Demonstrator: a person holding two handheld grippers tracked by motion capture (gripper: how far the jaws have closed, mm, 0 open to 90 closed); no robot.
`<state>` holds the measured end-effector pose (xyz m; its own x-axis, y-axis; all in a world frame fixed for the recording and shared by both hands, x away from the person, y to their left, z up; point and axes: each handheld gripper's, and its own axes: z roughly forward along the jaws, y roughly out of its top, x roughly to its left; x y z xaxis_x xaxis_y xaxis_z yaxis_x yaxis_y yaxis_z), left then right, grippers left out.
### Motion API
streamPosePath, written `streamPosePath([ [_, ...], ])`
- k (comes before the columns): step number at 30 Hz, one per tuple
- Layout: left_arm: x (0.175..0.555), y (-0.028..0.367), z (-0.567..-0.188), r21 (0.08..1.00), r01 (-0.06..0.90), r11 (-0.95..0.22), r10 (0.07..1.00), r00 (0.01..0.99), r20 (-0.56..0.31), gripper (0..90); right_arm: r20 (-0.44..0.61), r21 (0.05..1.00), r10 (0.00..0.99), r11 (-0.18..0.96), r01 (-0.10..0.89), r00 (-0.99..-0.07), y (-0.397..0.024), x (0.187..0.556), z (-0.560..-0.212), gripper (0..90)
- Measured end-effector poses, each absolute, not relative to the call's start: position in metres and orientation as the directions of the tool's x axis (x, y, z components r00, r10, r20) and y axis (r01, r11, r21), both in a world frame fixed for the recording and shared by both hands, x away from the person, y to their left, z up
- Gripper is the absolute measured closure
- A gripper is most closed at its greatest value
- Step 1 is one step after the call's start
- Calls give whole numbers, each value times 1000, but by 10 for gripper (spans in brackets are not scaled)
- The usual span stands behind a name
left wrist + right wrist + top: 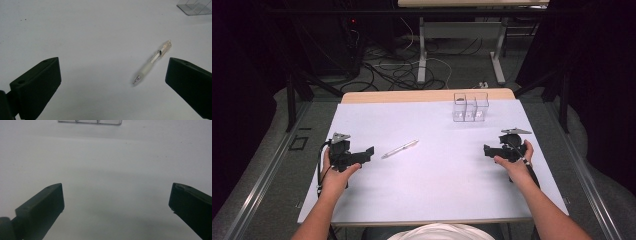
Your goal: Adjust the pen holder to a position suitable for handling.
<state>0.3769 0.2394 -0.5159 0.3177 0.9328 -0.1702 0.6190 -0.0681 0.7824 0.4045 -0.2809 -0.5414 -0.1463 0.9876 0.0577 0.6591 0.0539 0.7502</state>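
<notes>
Your left gripper rests at the lower left of the high view and your right gripper at the lower right, both with jaws spread wide and empty, so the pickup looks not yet begun. Between them, left of centre on the white table, lies the pen, well apart from the clear box at the upper right. Its long axis runs lower left to upper right, tip toward your left gripper, so I judge you should reach in, straddle the barrel crosswise and close.

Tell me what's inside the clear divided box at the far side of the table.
The clear box looks mostly empty through its walls; one small dark spot shows in its left compartment, too small to identify. The compartment floors are partly hidden by reflections.
</notes>
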Motion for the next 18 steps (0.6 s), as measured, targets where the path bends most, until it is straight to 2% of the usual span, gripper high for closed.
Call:
streamPosePath([
  [8, 374, 238, -515, 783, 619, -60, 924, 331, -191, 1, 64, 775, 983, 59, 629, -170, -281, 412, -525, 8],
  [10, 372, 239, -514, 782, 621, -58, 925, 327, -191, 1, 75, 775, 982, 51, 630, -172, -279, 415, -521, 45],
  [16, 371, 239, -514, 787, 614, -55, 929, 320, -185, 1, 16, 784, 983, 100, 612, -182, -270, 427, -502, 147],
  [18, 371, 240, -513, 787, 614, -59, 928, 324, -183, 1, 5, 780, 982, 116, 615, -191, -267, 432, -494, 148],
])
